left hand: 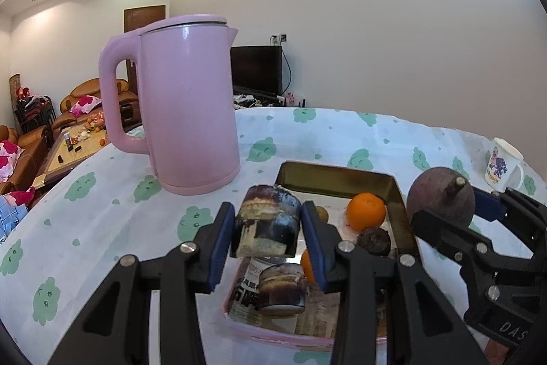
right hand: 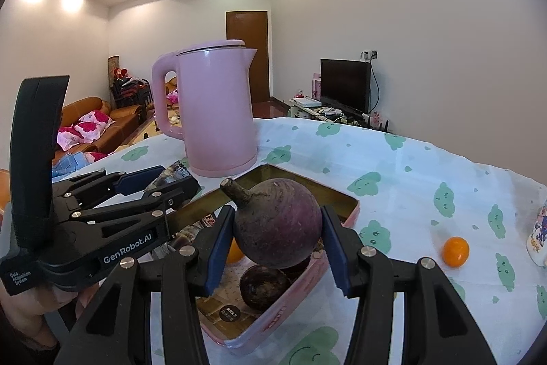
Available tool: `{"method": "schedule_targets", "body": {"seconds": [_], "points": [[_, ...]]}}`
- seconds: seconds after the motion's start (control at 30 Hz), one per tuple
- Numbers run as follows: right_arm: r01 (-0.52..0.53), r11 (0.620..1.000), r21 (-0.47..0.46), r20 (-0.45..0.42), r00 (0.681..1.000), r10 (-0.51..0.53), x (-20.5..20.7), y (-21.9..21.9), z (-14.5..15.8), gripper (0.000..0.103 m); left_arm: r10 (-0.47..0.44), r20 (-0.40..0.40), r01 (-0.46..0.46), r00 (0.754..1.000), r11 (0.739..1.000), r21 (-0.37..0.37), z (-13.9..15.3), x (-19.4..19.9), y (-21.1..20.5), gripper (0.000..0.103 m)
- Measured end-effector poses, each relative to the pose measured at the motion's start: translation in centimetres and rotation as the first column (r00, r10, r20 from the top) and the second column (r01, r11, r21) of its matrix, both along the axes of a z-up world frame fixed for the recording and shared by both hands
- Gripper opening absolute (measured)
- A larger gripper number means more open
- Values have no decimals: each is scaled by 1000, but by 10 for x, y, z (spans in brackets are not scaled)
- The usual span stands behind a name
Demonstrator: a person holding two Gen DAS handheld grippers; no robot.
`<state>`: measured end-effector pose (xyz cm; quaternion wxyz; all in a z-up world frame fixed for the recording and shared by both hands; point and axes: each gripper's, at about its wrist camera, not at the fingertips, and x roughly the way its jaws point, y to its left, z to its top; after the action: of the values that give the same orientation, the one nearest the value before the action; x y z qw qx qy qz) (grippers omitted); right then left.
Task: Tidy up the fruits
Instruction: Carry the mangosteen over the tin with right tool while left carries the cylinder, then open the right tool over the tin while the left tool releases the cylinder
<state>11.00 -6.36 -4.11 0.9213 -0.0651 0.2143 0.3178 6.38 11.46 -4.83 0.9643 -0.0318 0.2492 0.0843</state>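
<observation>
Both grippers grasp: left point(left hand: 267, 224) a cake roll point(left hand: 266, 221), right point(right hand: 277, 245) a mangosteen point(right hand: 277, 224); only the right view shows a kumquat point(right hand: 455, 251).

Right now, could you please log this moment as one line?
left hand-held gripper: holds cake pack | right hand-held gripper: holds mangosteen | both over tin

Purple mangosteen point(right hand: 277, 228) above tin point(right hand: 345, 199), stem up-left.

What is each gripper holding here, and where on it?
Left gripper clamps a dark cake-printed packet across its sides. Right gripper grips the purple mangosteen at its widest part, stem tilted up-left.
</observation>
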Motion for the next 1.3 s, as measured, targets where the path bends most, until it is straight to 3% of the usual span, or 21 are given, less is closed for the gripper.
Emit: {"method": "schedule_targets", "body": {"seconds": [0.4, 0.83, 0.93, 1.03, 1.07, 1.13, 1.3], "points": [[-31, 999, -35, -39, 999, 30, 4, 16, -13, 53, -19, -61, 18, 998, 1000, -7, -13, 13, 5, 42], [-77, 995, -59, -122, 990, 69, 12, 22, -28, 53, -38, -73, 39, 997, 999, 16, -16, 14, -2, 43], [-82, 996, -47, -115, 990, 76, 11, 20, -26, 54, -21, -53, 23, 998, 999, 36, -12, 9, -3, 52], [-73, 997, -36, -95, 993, 70, 8, 14, -19, 67, 2, -33, -1, 999, 999, 35, -6, 3, 2, 77], [-72, 997, -24, -92, 993, 70, 7, 10, -17, 68, 9, -15, -9, 1000, 1000, 24, -2, -1, 3, 88], [-71, 997, -9, -85, 994, 70, 6, 5, -14, 68, 36, 24, -36, 999, 999, 23, 5, -8, 4, 100], [-46, 999, -3, -63, 997, 46, 1, -9, -4, 68, 23, 68, -23, 997, 1000, 10, 18, -15, -4, 103]]}}
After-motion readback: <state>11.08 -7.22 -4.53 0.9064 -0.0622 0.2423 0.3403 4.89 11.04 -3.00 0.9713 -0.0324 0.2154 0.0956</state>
